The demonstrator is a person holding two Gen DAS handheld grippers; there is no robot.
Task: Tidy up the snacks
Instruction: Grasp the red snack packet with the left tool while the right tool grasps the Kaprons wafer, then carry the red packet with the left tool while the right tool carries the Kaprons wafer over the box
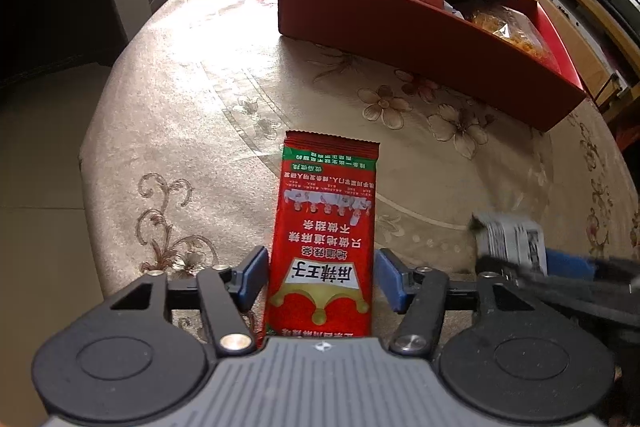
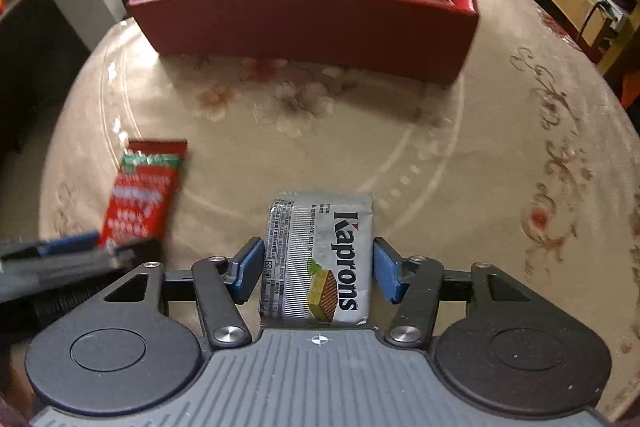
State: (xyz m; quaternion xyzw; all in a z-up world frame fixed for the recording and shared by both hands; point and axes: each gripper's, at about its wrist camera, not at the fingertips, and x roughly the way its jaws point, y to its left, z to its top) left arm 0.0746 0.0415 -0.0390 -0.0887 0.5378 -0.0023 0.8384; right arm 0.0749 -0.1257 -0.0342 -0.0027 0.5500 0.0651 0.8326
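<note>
Left wrist view: the left claw (image 1: 320, 277) fills the bottom of the frame, its blue pads set close on either side of a long red snack packet (image 1: 325, 239). The packet's long axis runs straight ahead from the claw, toward the upper part of the frame. The pads sit at or just beside its edges; whether they actually pinch it, I cannot tell. The packet's far end lies over a beige flowered desk (image 1: 200, 87). At the upper right stands an open red box (image 1: 400, 27), already holding several wrapped snacks, well apart from the packet.

Right wrist view: the right claw (image 2: 318, 273) sits at the bottom centre, pads narrowed against both sides of a silver Kaprons wafer pack (image 2: 320, 259), apparently gripping it. The pack's long axis also points straight ahead. The red box (image 2: 304, 27) lies directly ahead at the top of the frame, across a bare stretch of desk (image 2: 480, 147). The red packet (image 2: 140, 195) and the blurred left claw (image 2: 80, 247) appear at the lower left.

Judging by this, the right claw faces the box more squarely; either snack must travel forward and over the near wall.
</note>
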